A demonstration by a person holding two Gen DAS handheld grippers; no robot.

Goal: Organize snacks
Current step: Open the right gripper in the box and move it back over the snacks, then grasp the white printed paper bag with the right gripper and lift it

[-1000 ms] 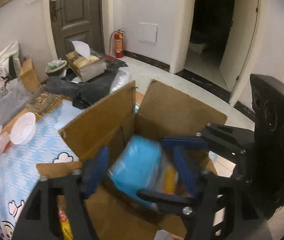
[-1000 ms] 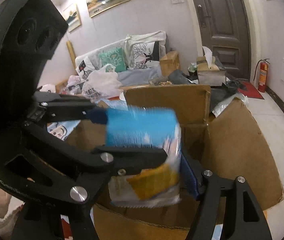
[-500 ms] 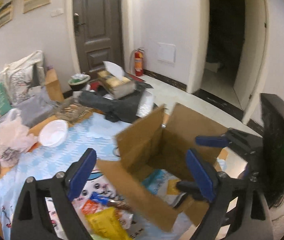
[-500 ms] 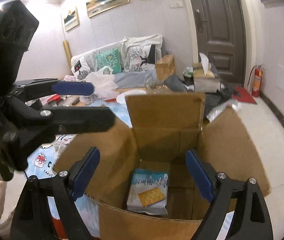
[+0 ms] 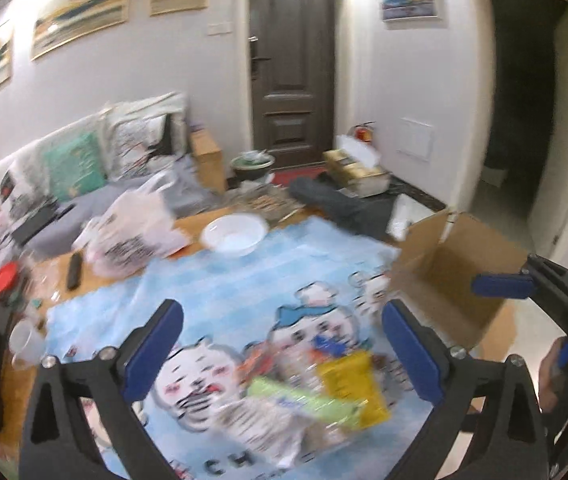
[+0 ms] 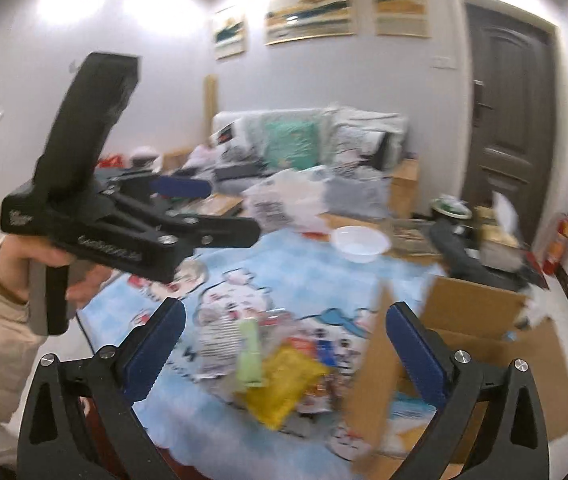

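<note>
A pile of snack packets [image 5: 316, 392] lies on the blue cartoon tablecloth [image 5: 252, 292], with a yellow packet [image 5: 354, 384] and a light green one [image 5: 304, 400] in it. My left gripper [image 5: 280, 352] is open and empty above the pile. An open cardboard box [image 5: 456, 280] stands to the right of the pile. In the right wrist view my right gripper [image 6: 284, 344] is open and empty above the same pile [image 6: 276, 368], with the box [image 6: 460, 344] at its right. The left gripper [image 6: 188, 208] shows there at the left, held in a hand. Both views are blurred.
A white bowl [image 5: 234, 234] and a white plastic bag [image 5: 132, 232] stand at the far side of the table. A black remote [image 5: 74, 270] and a red lid [image 5: 2, 286] lie at the left. A sofa with cushions [image 5: 84, 160] stands behind.
The blue cracker packet went from both grippers into the box. Both grippers opened, rose and swung left from the box to over the snack pile.
</note>
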